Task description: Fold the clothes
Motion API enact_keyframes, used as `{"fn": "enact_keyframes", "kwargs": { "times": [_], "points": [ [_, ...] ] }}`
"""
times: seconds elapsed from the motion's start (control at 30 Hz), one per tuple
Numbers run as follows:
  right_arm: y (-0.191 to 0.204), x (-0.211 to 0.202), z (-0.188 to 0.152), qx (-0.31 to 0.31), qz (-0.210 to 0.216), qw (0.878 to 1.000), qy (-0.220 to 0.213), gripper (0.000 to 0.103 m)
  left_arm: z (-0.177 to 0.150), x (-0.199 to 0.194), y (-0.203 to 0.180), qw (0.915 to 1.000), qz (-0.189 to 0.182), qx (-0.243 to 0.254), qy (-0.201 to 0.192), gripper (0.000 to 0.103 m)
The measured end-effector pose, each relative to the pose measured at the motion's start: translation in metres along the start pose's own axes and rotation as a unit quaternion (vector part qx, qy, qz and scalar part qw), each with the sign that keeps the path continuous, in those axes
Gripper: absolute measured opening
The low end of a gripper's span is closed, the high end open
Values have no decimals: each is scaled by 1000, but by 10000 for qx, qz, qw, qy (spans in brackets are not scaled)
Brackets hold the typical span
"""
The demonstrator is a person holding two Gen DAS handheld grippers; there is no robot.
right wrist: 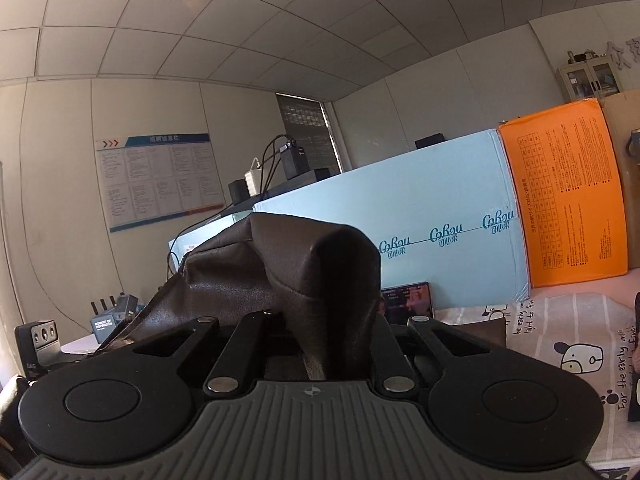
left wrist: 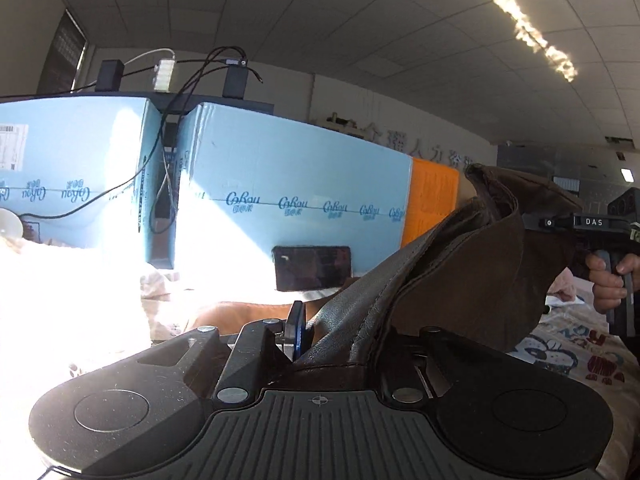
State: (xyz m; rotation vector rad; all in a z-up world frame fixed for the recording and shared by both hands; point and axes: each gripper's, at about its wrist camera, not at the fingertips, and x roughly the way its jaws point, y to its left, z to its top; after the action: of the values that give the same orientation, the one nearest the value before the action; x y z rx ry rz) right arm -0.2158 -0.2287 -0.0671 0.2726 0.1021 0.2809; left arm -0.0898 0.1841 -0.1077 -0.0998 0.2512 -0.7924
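Note:
A dark brown leather-like garment (left wrist: 472, 272) hangs stretched in the air between my two grippers. My left gripper (left wrist: 332, 340) is shut on one edge of it; a blue-padded finger (left wrist: 298, 326) presses the cloth, and the other finger is hidden under the fabric. From there the garment rises to the right to my right gripper (left wrist: 530, 224), which a hand (left wrist: 608, 284) holds by its grip. In the right wrist view the garment (right wrist: 280, 264) bunches over my right gripper (right wrist: 336, 344), which is shut on a fold; its fingertips are covered.
Light blue cartons (left wrist: 280, 184) and an orange box (right wrist: 560, 200) form a wall behind the work surface. A phone (left wrist: 312, 266) leans against the cartons. A cartoon-printed sheet (right wrist: 560, 340) covers the surface. Cables and chargers (left wrist: 164, 72) lie on the cartons. Sun glare washes out the left.

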Motion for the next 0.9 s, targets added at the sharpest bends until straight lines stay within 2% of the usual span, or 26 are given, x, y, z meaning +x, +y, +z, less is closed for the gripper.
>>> {"fn": "enact_keyframes", "kwargs": {
  "times": [0.07,0.17,0.4,0.43,0.5,0.6,0.67,0.7,0.73,0.77,0.83,0.9],
  "points": [
    [-7,22,5,42,-67,9999,94,9,1,14,8,9992,45,-387,79,14],
    [-26,52,6,339,-173,9988,320,9,2,33,22,9954,162,-845,424,16],
    [-78,106,-13,1047,-800,9853,1088,9,12,74,45,9840,395,-1419,1006,26],
    [-83,110,-17,1163,-871,9823,1181,9,12,77,48,9825,506,-1479,1011,30],
    [-96,117,-27,1357,-1028,9771,1278,9,13,84,54,9790,668,-1641,1007,59],
    [-116,121,-44,1755,-1184,9678,1364,11,9,88,64,9737,608,-1972,969,59],
    [-126,120,-51,2014,-1344,9600,1404,20,5,87,67,9716,542,-2085,975,59],
    [-129,117,-52,2080,-1404,9578,1398,34,4,86,67,9717,505,-2090,980,59],
    [-131,114,-52,2130,-1453,9563,1382,44,4,83,66,9724,487,-2074,956,59],
    [-132,110,-49,2164,-1478,9563,1296,48,3,80,65,9735,481,-2032,933,62],
    [-129,102,-47,2134,-1560,9568,1216,71,1,78,62,9758,543,-1881,972,64],
    [-124,94,-45,2022,-1674,9574,1206,73,0,81,56,9786,598,-1668,1044,65]
  ]
}}
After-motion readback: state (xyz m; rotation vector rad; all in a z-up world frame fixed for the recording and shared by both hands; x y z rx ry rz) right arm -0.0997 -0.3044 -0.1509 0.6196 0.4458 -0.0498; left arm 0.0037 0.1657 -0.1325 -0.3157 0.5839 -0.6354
